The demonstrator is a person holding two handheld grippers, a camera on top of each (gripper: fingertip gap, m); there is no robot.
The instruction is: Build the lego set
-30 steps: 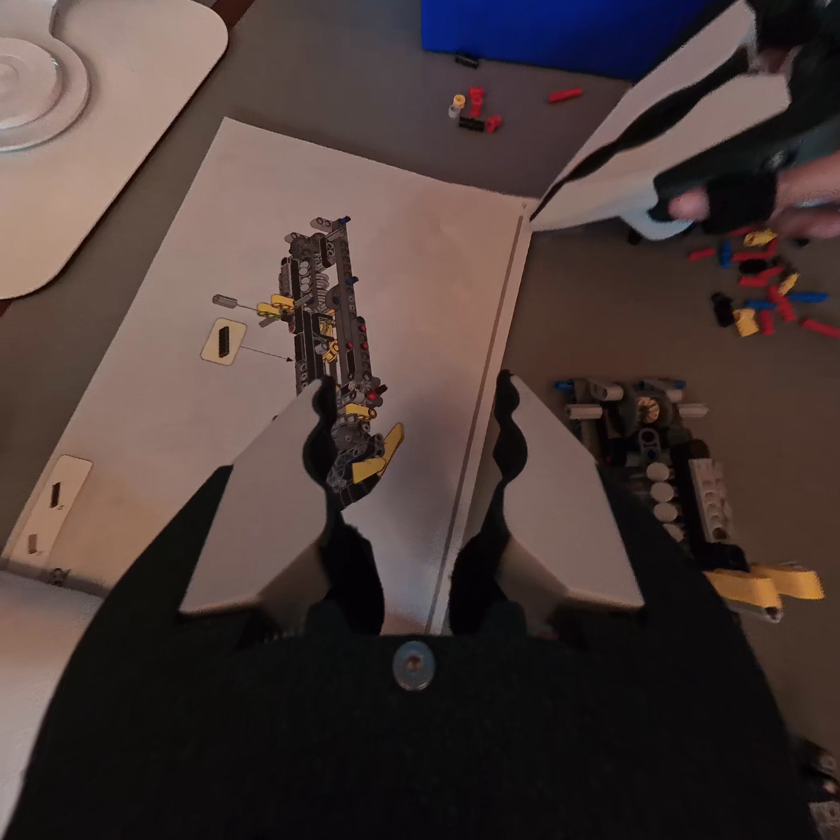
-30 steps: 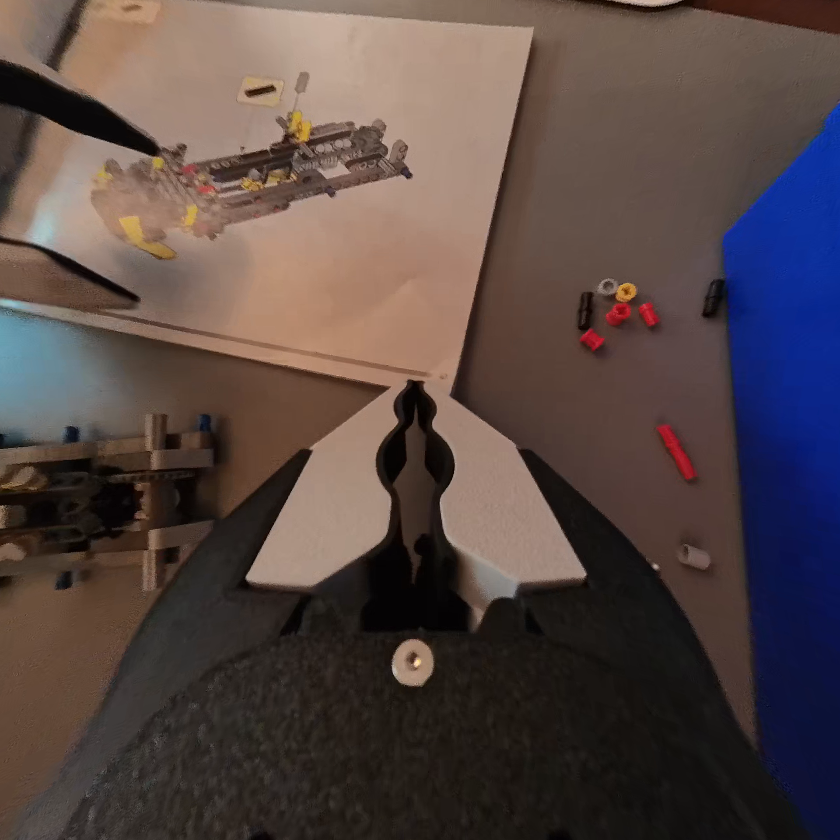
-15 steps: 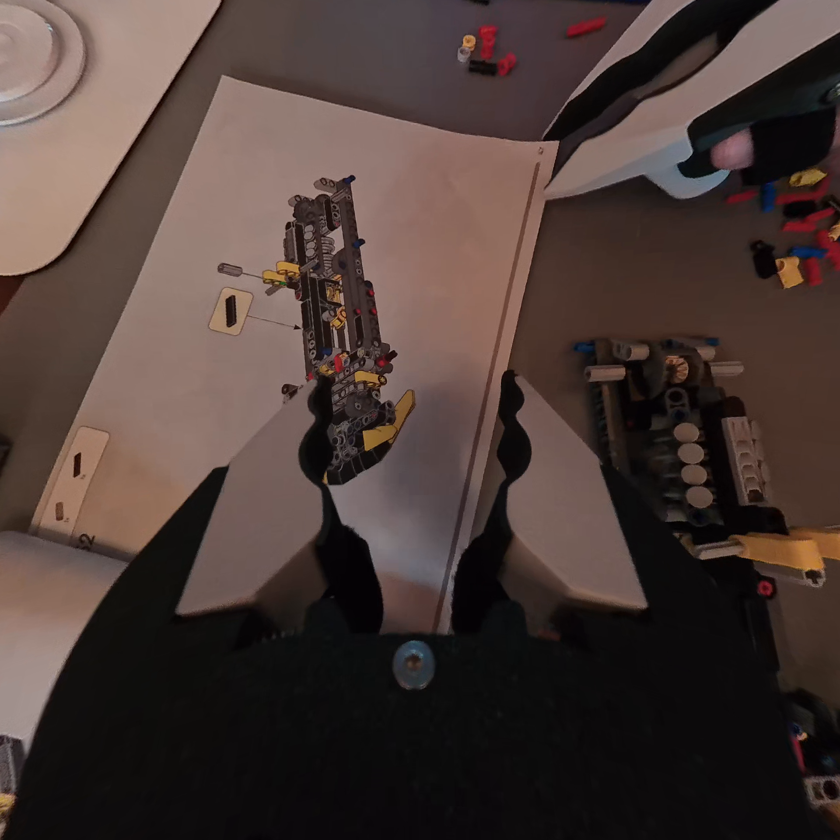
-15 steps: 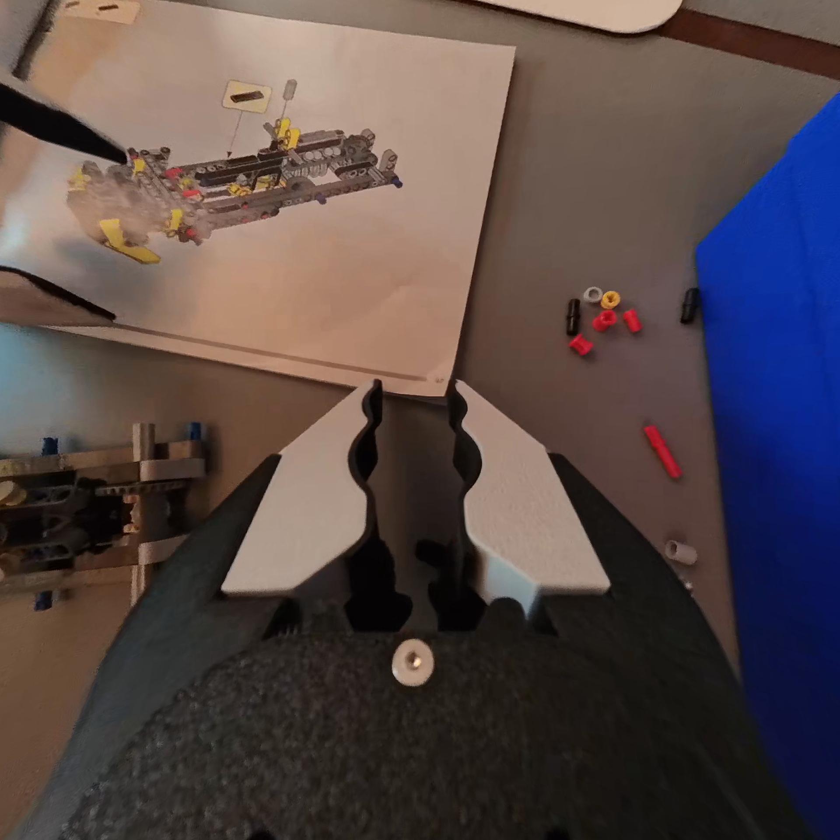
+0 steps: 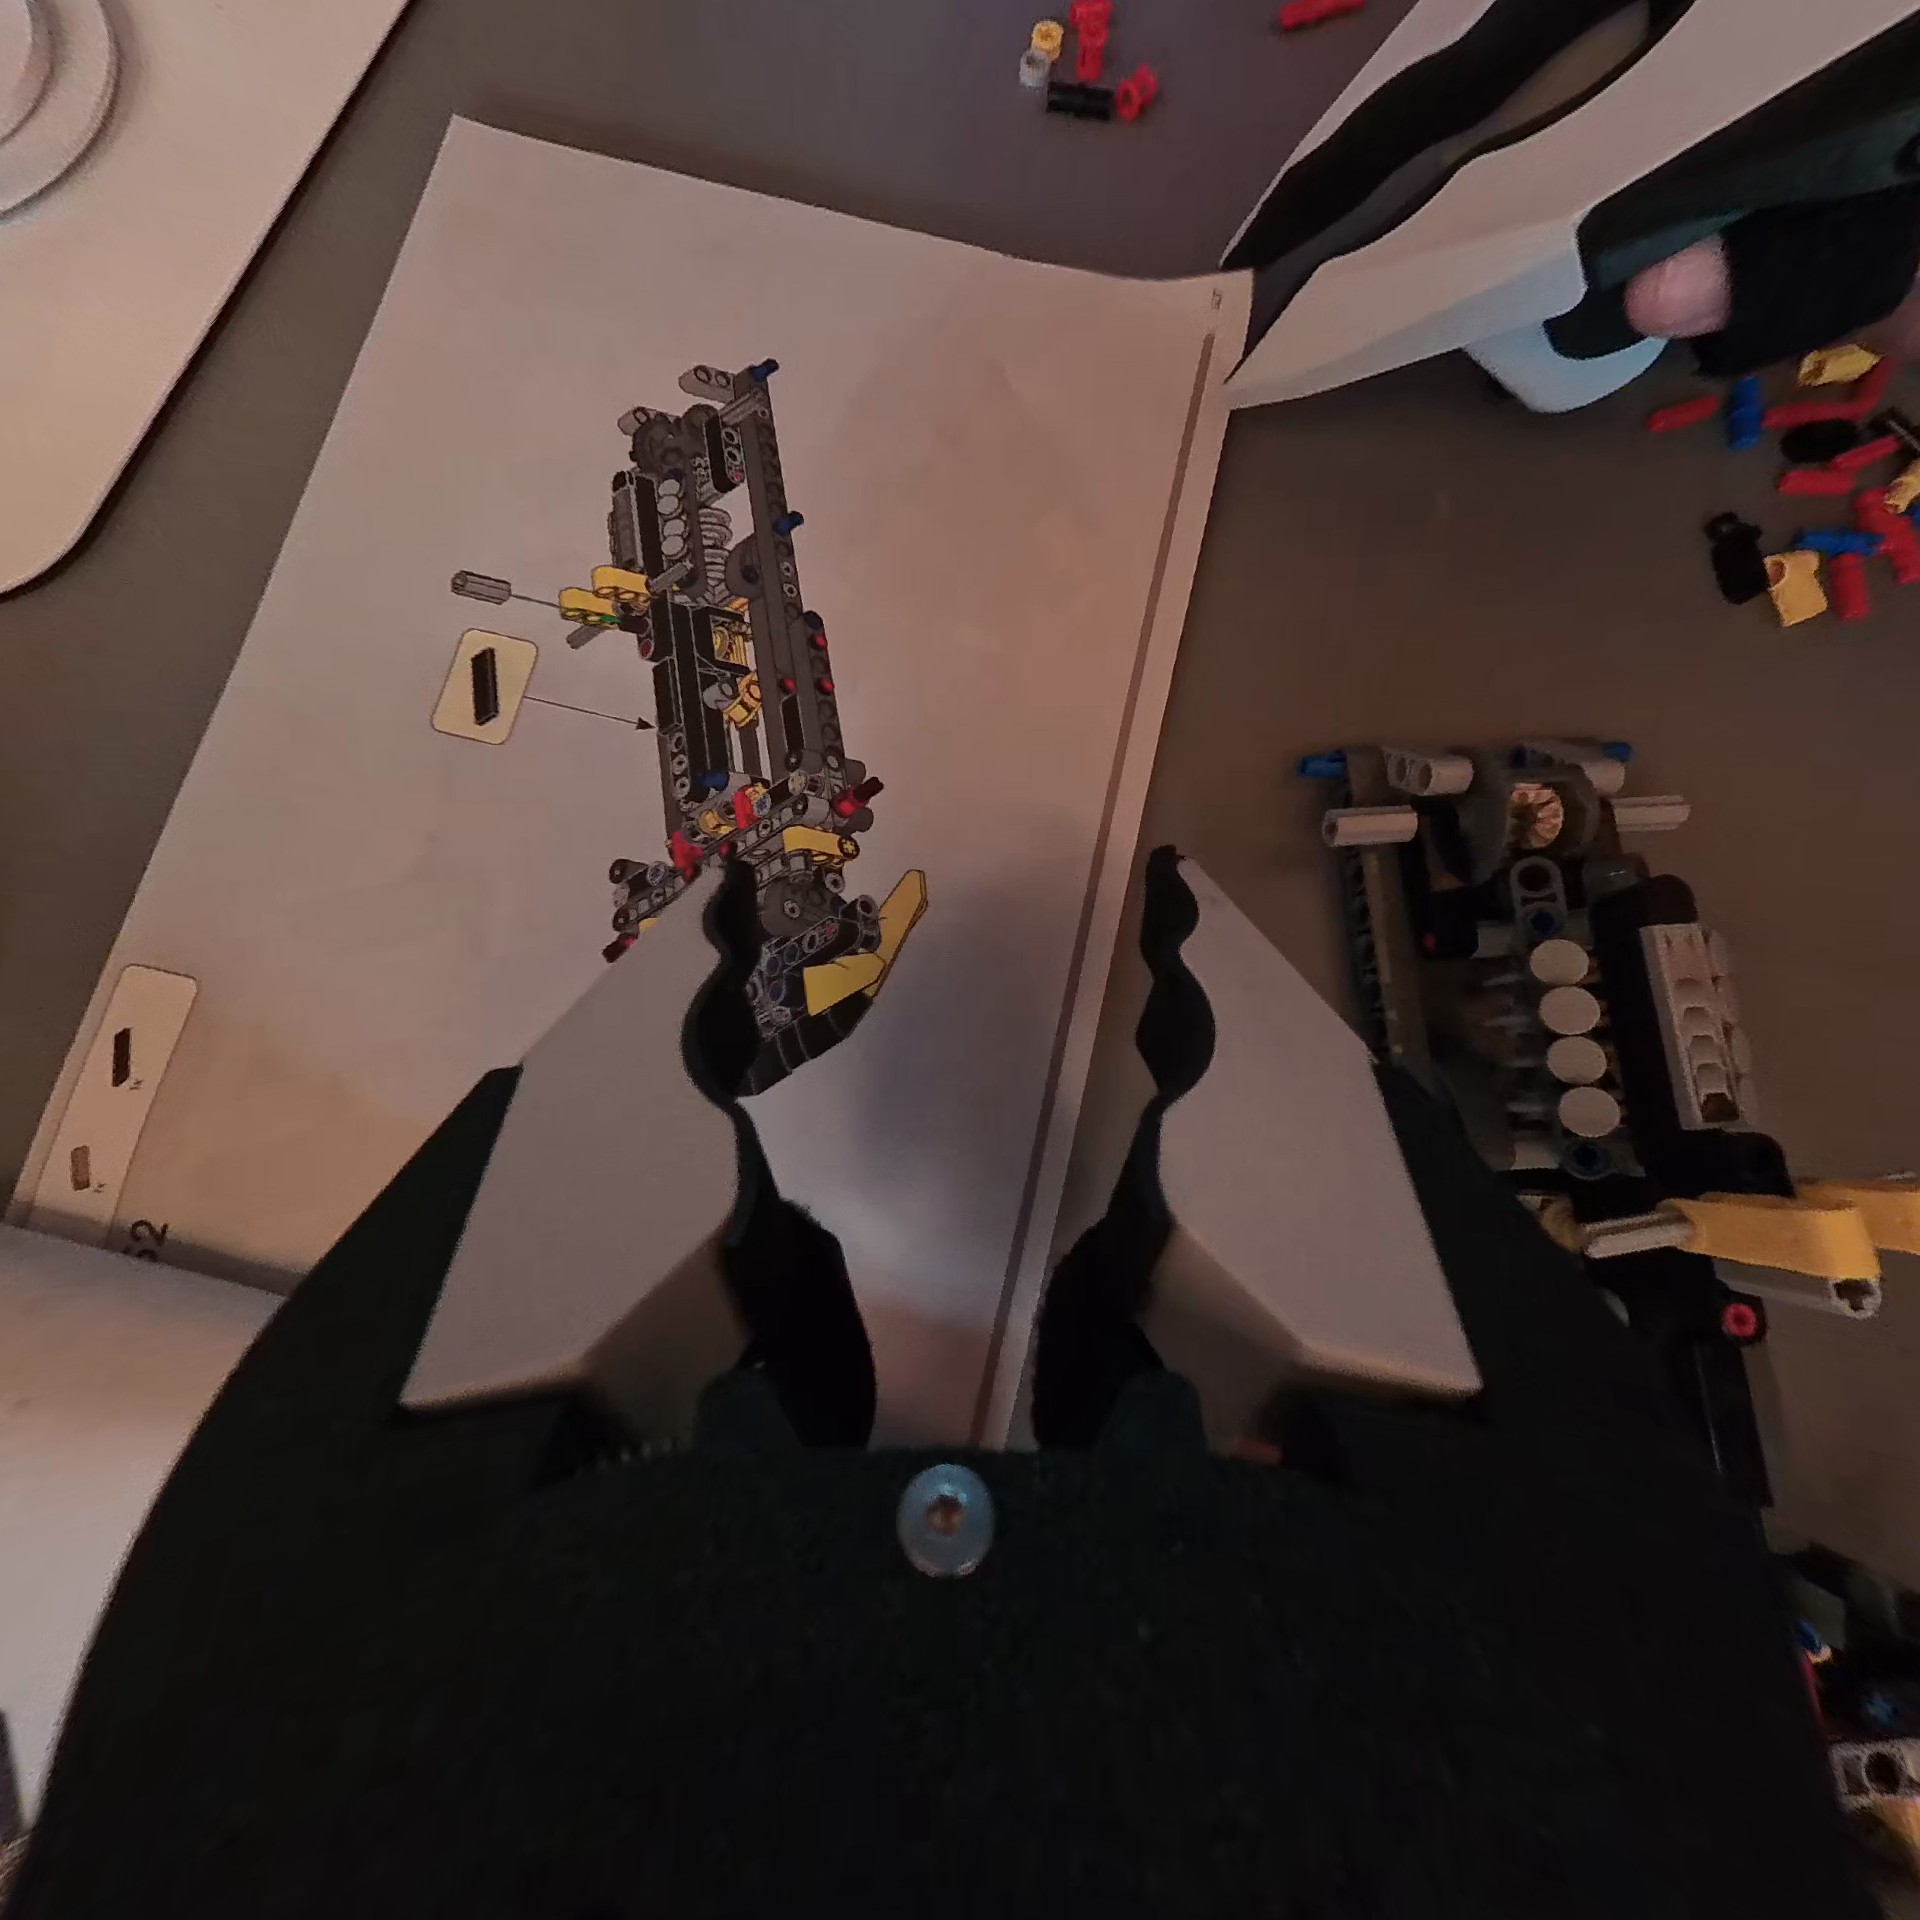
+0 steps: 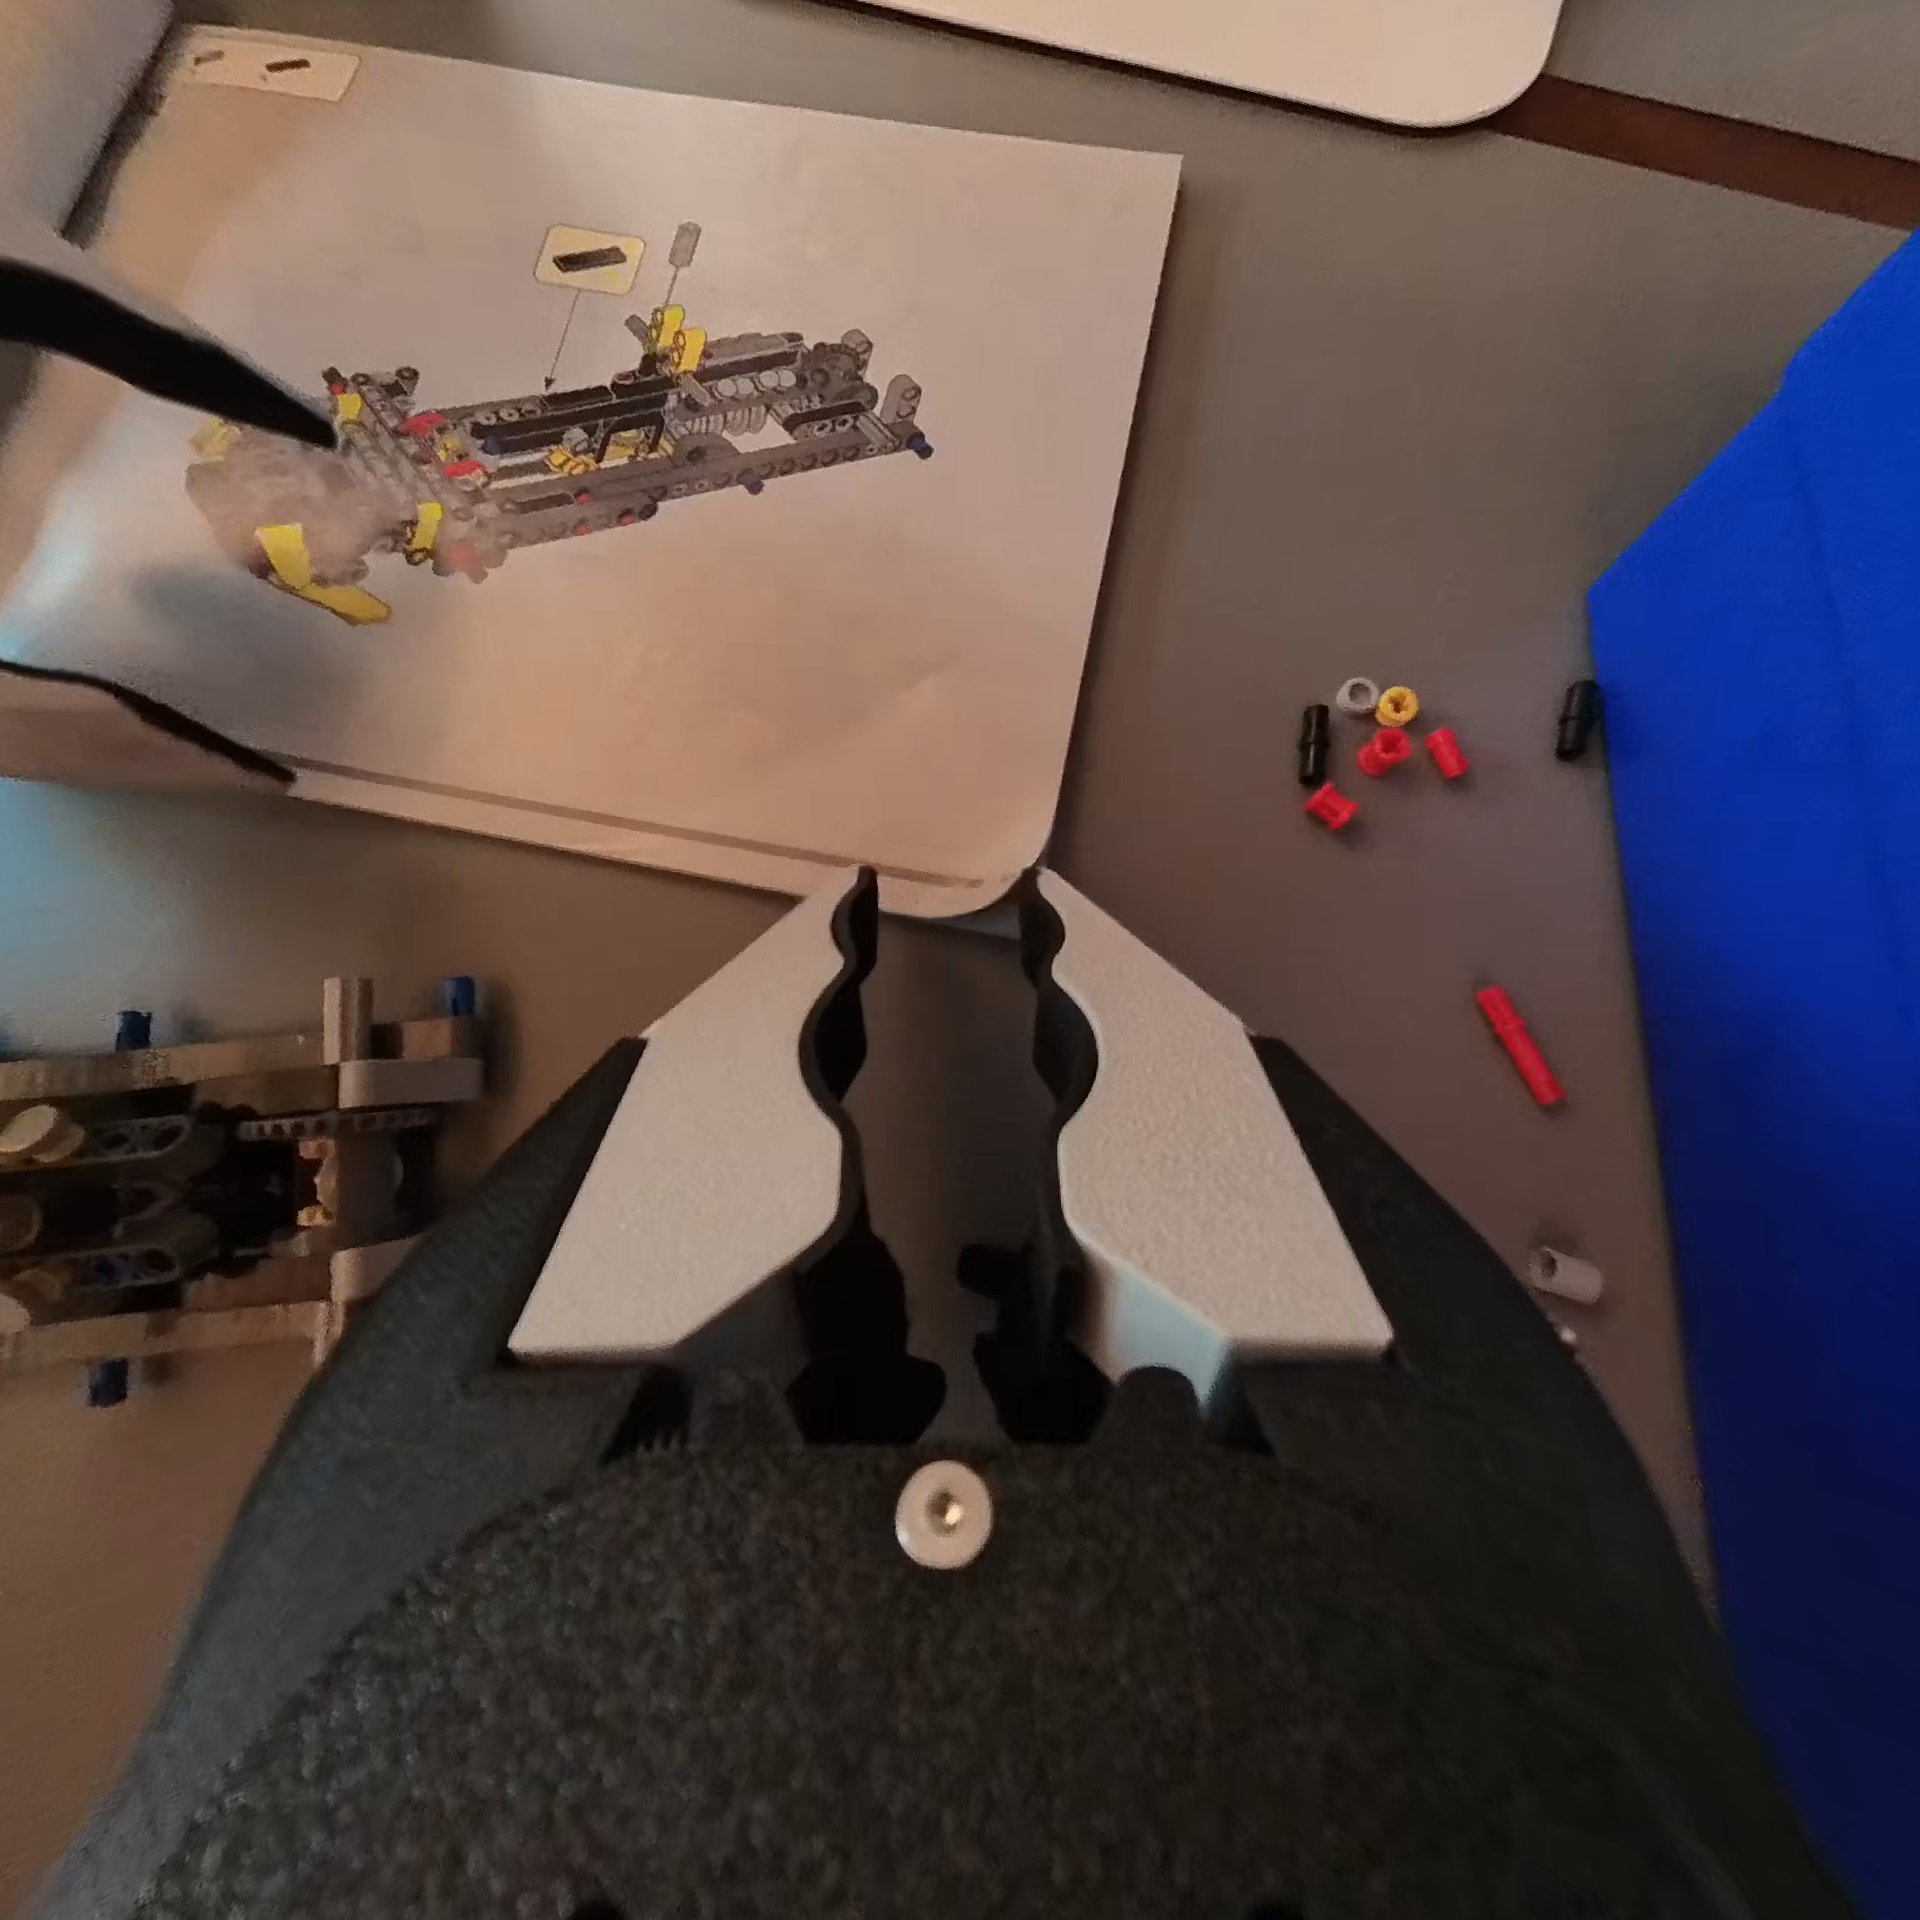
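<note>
Clearly we are partway through, not near the end. Our left gripper (image 5: 951,904) hovers over the open instruction booklet (image 5: 935,436), its fingers wide apart and holding nothing. The page under it shows a long chassis with a black beam called out as the next piece to fit. Our right gripper (image 6: 945,883) hangs just at the booklet's near corner, fingers apart too, though less widely, and equally empty.

The half-built model (image 5: 1558,997) lies on the grey tabletop (image 5: 1455,582) just beside the booklet's edge, apart from both grippers. It already carries a grey frame, a gear, a row of pale round pieces, a black core and a yellow part at one end. Set against the drawing, it looks shorter and less complete, so we judge that much remains.

Loose parts are still scattered. A small cluster of red, yellow, grey and black connectors (image 6: 1377,738) sits near the blue box (image 6: 1766,935), with a red pin (image 6: 1519,1042) and a grey sleeve (image 6: 1564,1270) closer to us. A bigger heap of red, blue, black and yellow pieces (image 5: 1818,499) lies beyond the model in the left wrist view.

Neither gripper has picked anything, so we take this as a reading pause: the next piece has yet to be found and carried to the model.
</note>
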